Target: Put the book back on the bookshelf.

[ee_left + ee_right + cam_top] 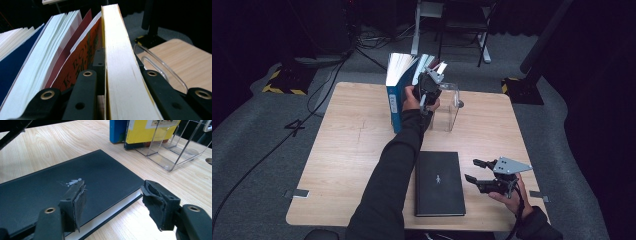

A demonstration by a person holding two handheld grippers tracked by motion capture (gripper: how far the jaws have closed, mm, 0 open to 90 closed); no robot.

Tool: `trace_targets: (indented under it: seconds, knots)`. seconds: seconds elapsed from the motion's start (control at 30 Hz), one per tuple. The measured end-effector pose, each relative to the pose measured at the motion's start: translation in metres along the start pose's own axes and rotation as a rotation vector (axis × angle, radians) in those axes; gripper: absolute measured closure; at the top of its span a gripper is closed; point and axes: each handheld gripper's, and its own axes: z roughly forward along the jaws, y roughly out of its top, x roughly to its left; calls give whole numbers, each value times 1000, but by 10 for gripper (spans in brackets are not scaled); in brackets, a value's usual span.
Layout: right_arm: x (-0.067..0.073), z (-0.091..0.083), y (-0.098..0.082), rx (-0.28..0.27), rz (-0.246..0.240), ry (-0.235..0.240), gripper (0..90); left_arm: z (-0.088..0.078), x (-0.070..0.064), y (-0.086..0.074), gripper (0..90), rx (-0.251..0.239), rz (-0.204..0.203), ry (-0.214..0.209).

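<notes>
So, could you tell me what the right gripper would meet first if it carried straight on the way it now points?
Most likely the flat black hardcover book lying on the wooden table; the right gripper, jaws open, points at its near edge, though depth is unclear.

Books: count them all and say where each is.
4 clearly: black book lying flat near the front edge; blue book upright at the back; orange book beside it; pale-edged book between the left gripper's fingers. More may be hidden among them.

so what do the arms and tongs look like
Both arms wear black sleeves. Each hand carries black two-jaw tongs: left tongs, right tongs. Each has a grey three-cornered plate on top. Brass-coloured rivets dot the jaws, and the right tongs' dark pads look worn and ragged.
</notes>
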Motion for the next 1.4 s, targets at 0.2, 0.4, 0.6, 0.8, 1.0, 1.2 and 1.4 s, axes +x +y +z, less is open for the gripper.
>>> trace_targets:
  seconds: [0.2, 0.4, 0.6, 0.8, 1.0, 1.2, 1.4]
  knots:
    - [0, 0, 0, 3, -5, 1, 361, 3, -3, -7, 747, -13, -41, 19]
    - [1, 1, 0, -2, -6, 8, 361, 9, -3, -21, 747, -35, -96, 25]
    - [-2, 0, -2, -5, 3, 2, 361, 13, -6, -29, 741, -52, -145, 34]
    - [-2, 1, -3, 10, 1, 0, 361, 12, -6, -27, 701, -30, -137, 16]
    - [-3, 0, -3, 13, -2, -1, 360, 6, -6, -26, 622, -23, -114, -32]
    - [-4, -1, -4, 14, 1, -3, 359, -7, -7, -26, 563, -20, -73, -67]
    - [-5, 0, -4, 22, -2, -4, 358, -23, -1, -28, 479, -4, -45, -94]
